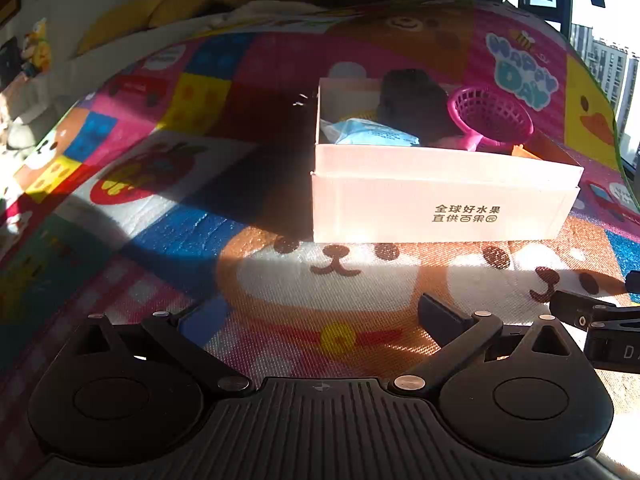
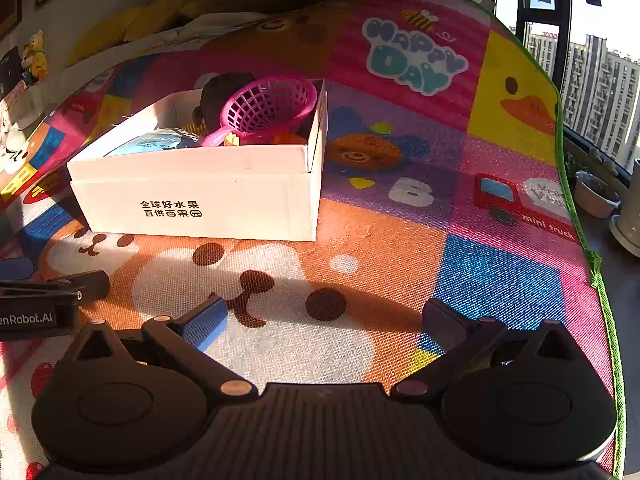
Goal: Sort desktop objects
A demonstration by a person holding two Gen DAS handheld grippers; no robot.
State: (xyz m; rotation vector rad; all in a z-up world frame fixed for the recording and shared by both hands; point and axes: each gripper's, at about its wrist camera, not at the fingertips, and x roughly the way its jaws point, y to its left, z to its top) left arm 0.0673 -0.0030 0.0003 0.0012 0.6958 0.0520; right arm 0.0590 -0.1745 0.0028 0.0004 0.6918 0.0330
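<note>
Left tool [image 1: 320, 316]: spread wide, empty, above the play mat [image 1: 340, 280]. Right tool [image 2: 326, 320]: spread wide, empty. White box [image 2: 208, 200] lies at 11 o'clock from the right tool, holding a pink basket [image 2: 272, 106], blue packet [image 2: 160, 144] and dark toy [image 2: 220, 88].

The white box [image 2: 224, 208] reads "全球好水果 直供百果园"; the play mat [image 2: 400, 240] shows "HAPPY DAY", "mini truck" and a "6".
</note>
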